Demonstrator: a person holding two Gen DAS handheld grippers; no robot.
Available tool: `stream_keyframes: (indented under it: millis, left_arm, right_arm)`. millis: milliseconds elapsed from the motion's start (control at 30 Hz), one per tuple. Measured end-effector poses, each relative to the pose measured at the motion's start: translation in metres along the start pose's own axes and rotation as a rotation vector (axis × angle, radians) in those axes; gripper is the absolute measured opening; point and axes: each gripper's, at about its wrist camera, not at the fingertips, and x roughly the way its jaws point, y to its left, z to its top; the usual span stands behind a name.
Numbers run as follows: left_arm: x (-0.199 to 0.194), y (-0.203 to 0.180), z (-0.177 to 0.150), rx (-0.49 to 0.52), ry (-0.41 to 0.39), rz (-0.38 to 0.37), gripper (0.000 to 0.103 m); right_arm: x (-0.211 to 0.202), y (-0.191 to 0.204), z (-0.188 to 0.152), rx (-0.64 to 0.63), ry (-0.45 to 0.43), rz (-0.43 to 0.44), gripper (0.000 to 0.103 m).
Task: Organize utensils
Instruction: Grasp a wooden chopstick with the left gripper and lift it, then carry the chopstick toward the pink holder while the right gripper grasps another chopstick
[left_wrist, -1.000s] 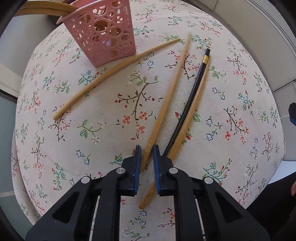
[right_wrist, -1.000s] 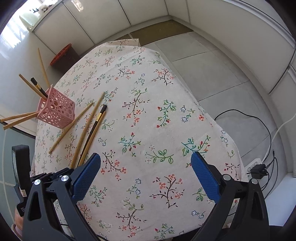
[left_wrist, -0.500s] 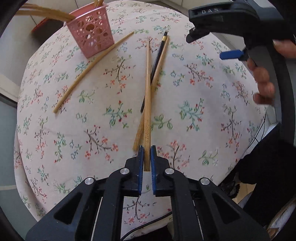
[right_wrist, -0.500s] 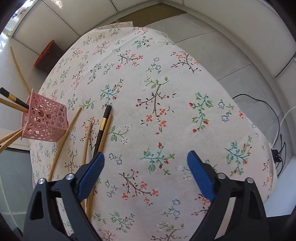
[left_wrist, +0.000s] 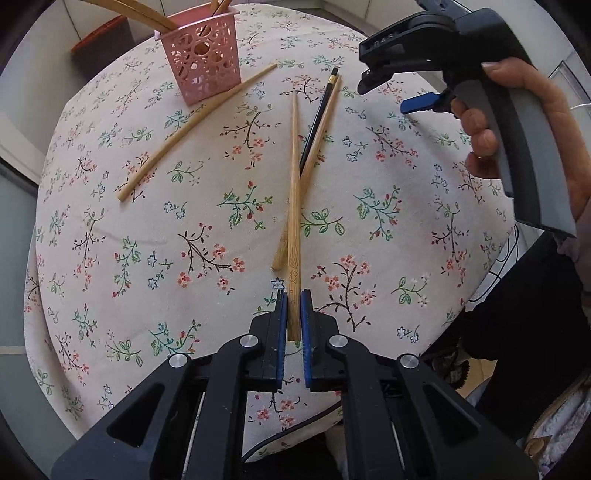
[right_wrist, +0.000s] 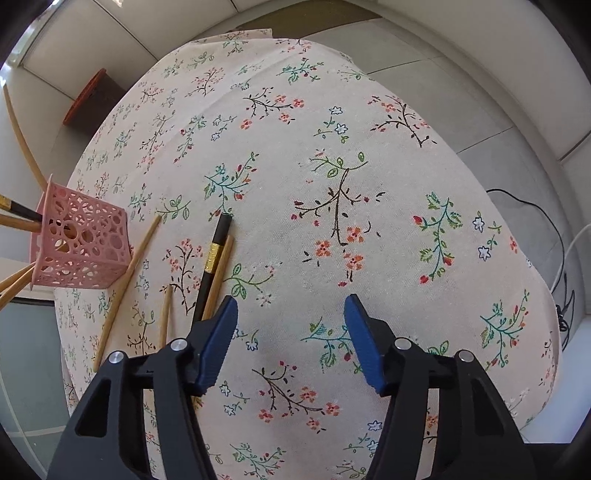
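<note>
My left gripper is shut on the thick end of a wooden chopstick and holds it above the flowered tablecloth, tip pointing away. Under it lie a black chopstick and another wooden chopstick side by side. A third wooden chopstick lies left, its far end by the pink perforated holder, which holds several chopsticks. My right gripper is open and empty above the cloth, just right of the black chopstick. The holder stands at its left.
The table is round and its edge falls away on all sides. The right gripper's body and the hand on it fill the upper right of the left wrist view. A dark stool stands beyond the table. Cables lie on the floor at the right.
My left gripper closed on the wooden chopstick and lifted it off the cloth, swinging it straight. My right gripper moved down and closer to the black chopstick, jaws still apart.
</note>
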Motion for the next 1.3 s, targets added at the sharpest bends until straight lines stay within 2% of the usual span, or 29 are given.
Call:
stream_keyframes:
  millis: [133, 267, 600, 700, 733, 767, 800, 933, 1100, 1300]
  left_arm:
    - [-0.006, 0.005, -0.007, -0.015, -0.010, -0.008, 0.007]
    - [-0.010, 0.012, -0.019, -0.031, -0.020, -0.017, 0.007]
    - [-0.007, 0.018, -0.019, -0.063, -0.046, -0.024, 0.007]
    - [-0.003, 0.022, -0.017, -0.068, -0.052, -0.023, 0.007]
    - [-0.004, 0.022, -0.017, -0.069, -0.056, -0.022, 0.007]
    - [-0.006, 0.021, -0.017, -0.066, -0.062, -0.025, 0.007]
    - [-0.008, 0.019, -0.017, -0.062, -0.070, -0.029, 0.007]
    - [-0.028, 0.014, -0.019, -0.052, -0.143, -0.035, 0.007]
    - [-0.068, 0.013, -0.015, -0.070, -0.290, 0.013, 0.007]
    - [-0.112, 0.010, 0.005, -0.077, -0.439, 0.048, 0.007]
  right_arm:
    - [0.004, 0.011, 0.007, 0.019, -0.006, 0.020, 0.054]
    - [0.008, 0.024, 0.009, 0.003, -0.030, -0.007, 0.054]
    - [0.017, 0.051, 0.004, -0.090, -0.105, -0.173, 0.056]
    - [0.018, 0.055, 0.000, -0.134, -0.135, -0.213, 0.049]
    - [0.016, 0.053, -0.002, -0.147, -0.144, -0.211, 0.041]
    - [0.014, 0.050, -0.004, -0.159, -0.146, -0.205, 0.026]
    - [0.012, 0.045, -0.007, -0.166, -0.135, -0.190, 0.016]
    - [-0.005, 0.013, -0.017, -0.132, -0.103, -0.052, 0.006]
    - [-0.060, -0.007, -0.043, -0.174, -0.212, 0.085, 0.005]
    - [-0.122, 0.001, -0.063, -0.275, -0.332, 0.169, 0.005]
